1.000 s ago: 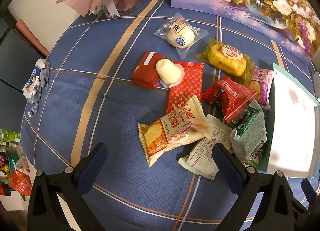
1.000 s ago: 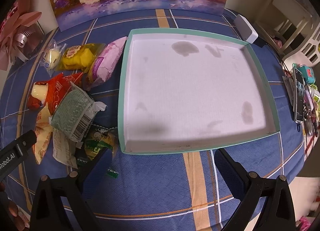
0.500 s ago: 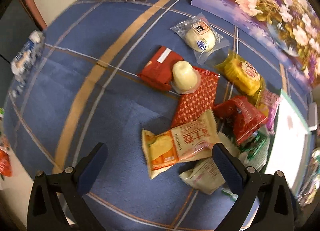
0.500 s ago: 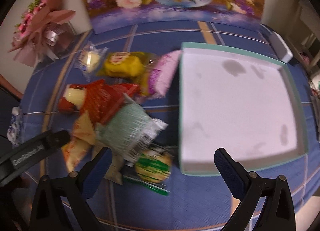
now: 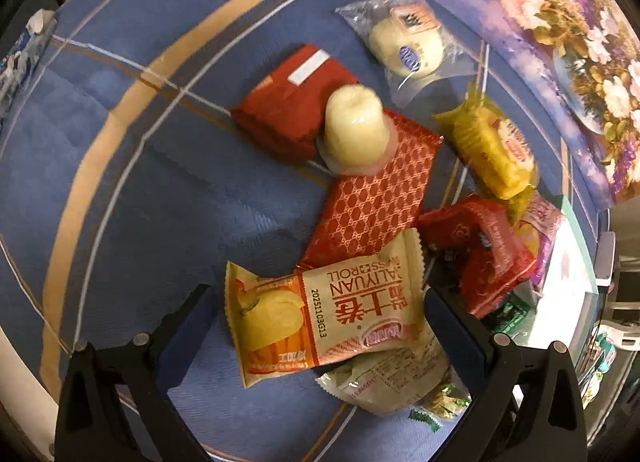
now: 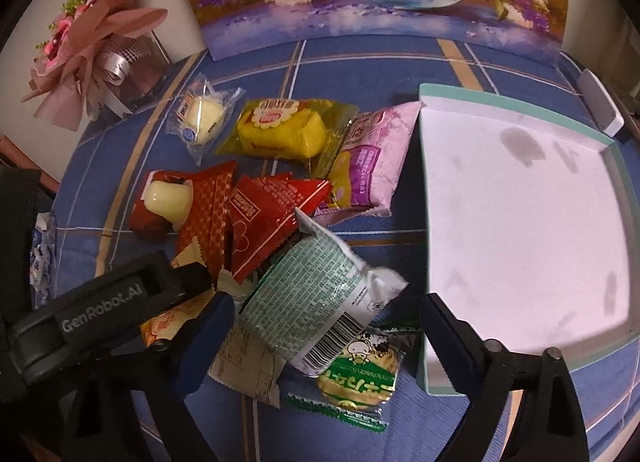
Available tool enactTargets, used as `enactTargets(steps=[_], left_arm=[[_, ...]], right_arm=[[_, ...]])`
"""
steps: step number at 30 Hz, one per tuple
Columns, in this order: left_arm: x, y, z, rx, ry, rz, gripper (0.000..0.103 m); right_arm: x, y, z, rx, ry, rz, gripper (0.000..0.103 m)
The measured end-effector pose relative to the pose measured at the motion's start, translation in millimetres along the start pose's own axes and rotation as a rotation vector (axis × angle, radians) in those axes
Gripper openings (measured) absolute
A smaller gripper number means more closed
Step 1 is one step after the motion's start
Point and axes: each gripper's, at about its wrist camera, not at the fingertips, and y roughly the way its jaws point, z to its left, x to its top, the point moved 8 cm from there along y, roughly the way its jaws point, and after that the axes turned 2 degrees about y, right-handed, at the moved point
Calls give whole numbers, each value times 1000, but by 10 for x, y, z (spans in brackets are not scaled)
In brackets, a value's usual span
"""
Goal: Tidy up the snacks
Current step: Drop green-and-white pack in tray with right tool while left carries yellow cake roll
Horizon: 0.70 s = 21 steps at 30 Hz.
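The snacks lie in a loose heap on the blue plaid tablecloth (image 5: 132,198), just left of the empty teal-rimmed tray (image 6: 520,98), probably dumped there so each can be lifted across into it.

In the left wrist view, the left gripper (image 5: 318,312) has its 2 fingers spread wide and holds nothing. The orange Swiss roll packet (image 5: 320,310), in the lower middle of the frame, lies flat between the fingers, its ends near both tips, so it looks like the intended pick. It overlaps the red lattice-patterned packet (image 5: 380,198), which carries a pale jelly cup (image 5: 356,130) on its upper end.

In the right wrist view, the right gripper (image 6: 326,318) is likewise wide open and empty. The green-printed packet (image 6: 312,302) sits between its fingers at lower centre, propped on other wrappers. A green biscuit packet (image 6: 360,374) lies just below it, beside the tray's near corner.
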Motion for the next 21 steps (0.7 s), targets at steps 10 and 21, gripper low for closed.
enactTargets(steps=[10, 21], left_arm=[[17, 92, -20, -46, -47, 29, 86], [1, -22, -87, -40, -46, 25, 78]], right_arm=[[-15, 129, -3, 63, 45, 28, 68], [0, 69, 2, 82, 49, 24, 55]])
